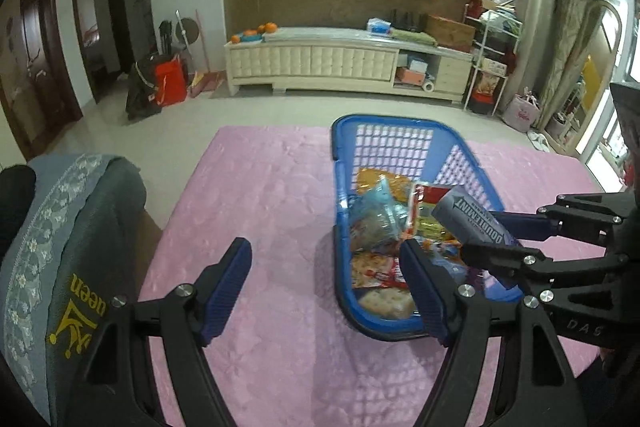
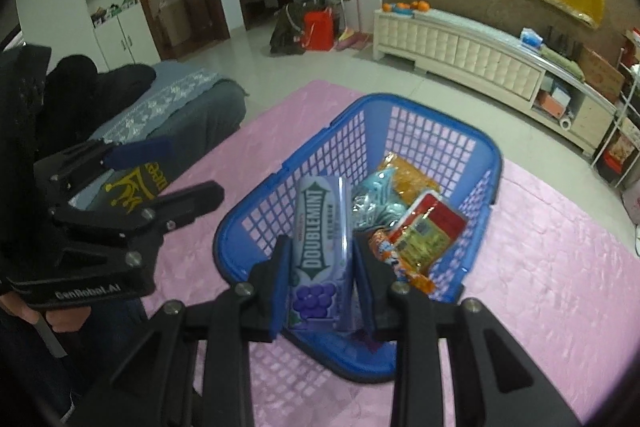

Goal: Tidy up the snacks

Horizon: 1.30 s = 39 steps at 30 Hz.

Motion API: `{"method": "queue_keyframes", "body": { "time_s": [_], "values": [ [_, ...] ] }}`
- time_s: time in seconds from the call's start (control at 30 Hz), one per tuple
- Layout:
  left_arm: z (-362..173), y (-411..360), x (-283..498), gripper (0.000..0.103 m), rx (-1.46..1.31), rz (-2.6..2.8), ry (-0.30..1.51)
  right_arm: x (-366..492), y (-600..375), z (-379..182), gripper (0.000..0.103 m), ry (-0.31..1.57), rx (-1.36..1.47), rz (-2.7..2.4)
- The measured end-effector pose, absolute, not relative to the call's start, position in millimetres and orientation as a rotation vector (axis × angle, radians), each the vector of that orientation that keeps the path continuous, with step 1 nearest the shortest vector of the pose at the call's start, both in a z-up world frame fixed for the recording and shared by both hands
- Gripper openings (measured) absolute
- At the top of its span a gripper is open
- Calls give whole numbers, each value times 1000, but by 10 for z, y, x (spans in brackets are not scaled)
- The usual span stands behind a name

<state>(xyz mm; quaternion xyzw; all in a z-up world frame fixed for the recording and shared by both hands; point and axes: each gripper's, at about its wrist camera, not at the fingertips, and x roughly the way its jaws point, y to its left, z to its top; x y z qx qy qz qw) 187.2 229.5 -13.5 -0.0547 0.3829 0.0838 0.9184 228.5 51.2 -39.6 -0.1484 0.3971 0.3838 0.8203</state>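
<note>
Snacks (image 2: 416,227) are lying piled inside the blue basket (image 2: 420,107) on the pink surface (image 2: 560,267). Only the right wrist view is showing the Doublemint pack's (image 2: 320,247) grape label, while the left wrist view is showing crackers (image 1: 386,301) at the basket's near end. The right gripper (image 2: 320,291) is clamping the pack over the basket; the left gripper (image 1: 324,291) is hanging wide open and empty beside it.

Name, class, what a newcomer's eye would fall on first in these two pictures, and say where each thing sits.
First comes the purple Doublemint pack, clamped upright between the right gripper's blue pads just above the near end of the blue basket. The basket stands on a pink cloth and holds a jumble of bright snack packets. The left gripper hangs open and empty beside it.
</note>
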Motion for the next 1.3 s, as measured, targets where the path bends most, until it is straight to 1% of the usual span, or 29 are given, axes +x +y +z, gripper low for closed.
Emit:
{"method": "queue_keyframes", "body": {
  "time_s": [0.23, 0.47, 0.5, 0.57, 0.6, 0.63, 0.7, 0.77, 0.83, 0.87, 0.93, 1.03, 1.13, 1.2, 1.23, 1.27, 1.3],
  "values": [
    [-341, 2453, 1902, 74, -174, 178, 821, 2441, 752, -640, 35, 921, -391, 835],
    [-348, 2403, 1845, 74, -164, 146, 809, 2530, 843, -824, 35, 968, -407, 828],
    [-344, 2390, 1833, 74, -159, 142, 806, 2543, 851, -823, 37, 969, -405, 831],
    [-340, 2327, 1802, 74, -137, 135, 801, 2563, 835, -813, 53, 977, -381, 833],
    [-333, 2289, 1786, 74, -128, 137, 798, 2569, 796, -795, 66, 977, -354, 836],
    [-326, 2250, 1774, 74, -121, 138, 794, 2564, 762, -779, 71, 970, -333, 837],
    [-310, 2207, 1729, 74, -112, 137, 783, 2544, 656, -724, 72, 946, -306, 817],
    [-278, 2122, 1644, 82, -105, 138, 752, 2484, 532, -667, 72, 916, -289, 787],
    [-231, 2019, 1510, 82, -120, 130, 711, 2374, 334, -579, 73, 876, -246, 761],
    [-218, 1986, 1470, 82, -129, 125, 700, 2293, 217, -531, 75, 855, -218, 745],
    [-186, 1881, 1337, 83, -151, 117, 673, 2073, -85, -436, 82, 803, -170, 713],
    [-148, 1720, 1153, 84, -183, 103, 643, 1821, -407, -375, 83, 774, -137, 656],
    [-94, 1543, 957, 89, -210, 71, 599, 1668, -674, -329, 83, 794, -92, 602],
    [-61, 1429, 856, 89, -215, 54, 585, 1577, -826, -265, 83, 779, -59, 572],
    [-38, 1363, 820, 91, -204, 45, 580, 1537, -877, -231, 84, 769, -52, 560],
    [-18, 1294, 781, 98, -184, 43, 575, 1484, -943, -189, 84, 758, -49, 548],
    [18, 1246, 751, 100, -164, 44, 567, 1401, -1020, -142, 85, 744, -49, 531]
  ]
}}
